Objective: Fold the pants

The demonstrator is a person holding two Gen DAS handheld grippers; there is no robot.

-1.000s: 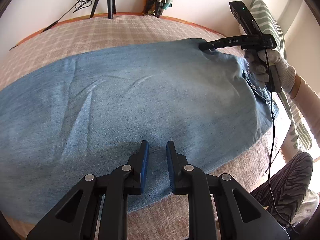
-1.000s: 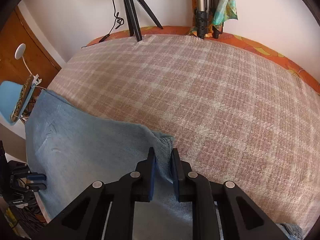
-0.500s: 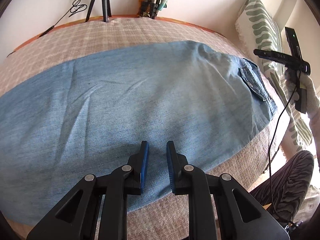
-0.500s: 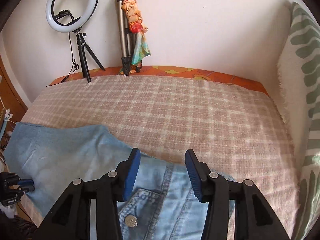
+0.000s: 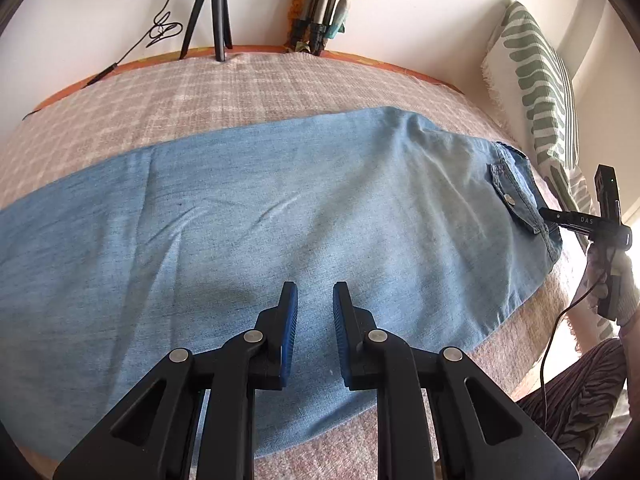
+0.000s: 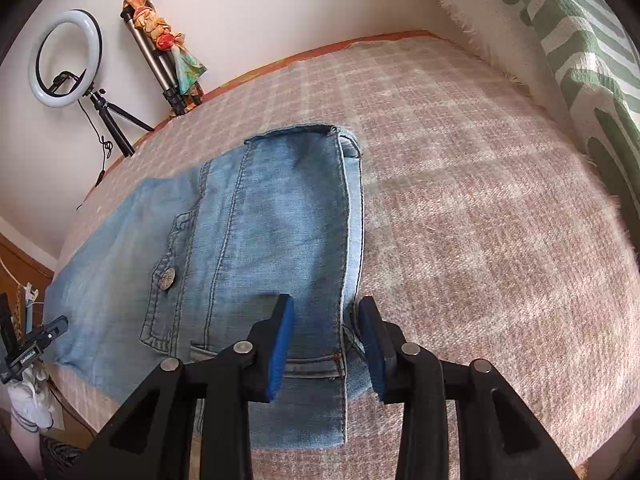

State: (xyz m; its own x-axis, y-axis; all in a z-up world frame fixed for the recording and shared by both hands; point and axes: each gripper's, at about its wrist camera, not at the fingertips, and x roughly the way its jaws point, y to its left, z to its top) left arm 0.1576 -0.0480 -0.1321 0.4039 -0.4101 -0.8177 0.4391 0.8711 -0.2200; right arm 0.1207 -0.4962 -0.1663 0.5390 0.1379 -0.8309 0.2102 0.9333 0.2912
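Light blue denim pants (image 5: 280,208) lie flat and lengthwise across the checked bedspread (image 5: 248,84), waist end to the right with a buttoned back pocket (image 5: 510,196). My left gripper (image 5: 314,292) is open and empty, hovering over the pants' near edge at mid-leg. My right gripper (image 6: 326,312) is open with its jaws on either side of the waistband (image 6: 280,216), over the near waist corner; it also shows in the left wrist view (image 5: 540,222) at the waist edge. Nothing is held.
A green and white patterned pillow (image 6: 580,48) stands at the bed's right side. A ring light on a tripod (image 6: 66,60) and a folded tripod with a scarf (image 6: 164,52) stand by the far wall. The person's legs (image 5: 576,408) are at the near right.
My right gripper let go of the far waist corner, opened, and moved back to the near waist end. The pants now lie flat. My left gripper stayed open over the leg.
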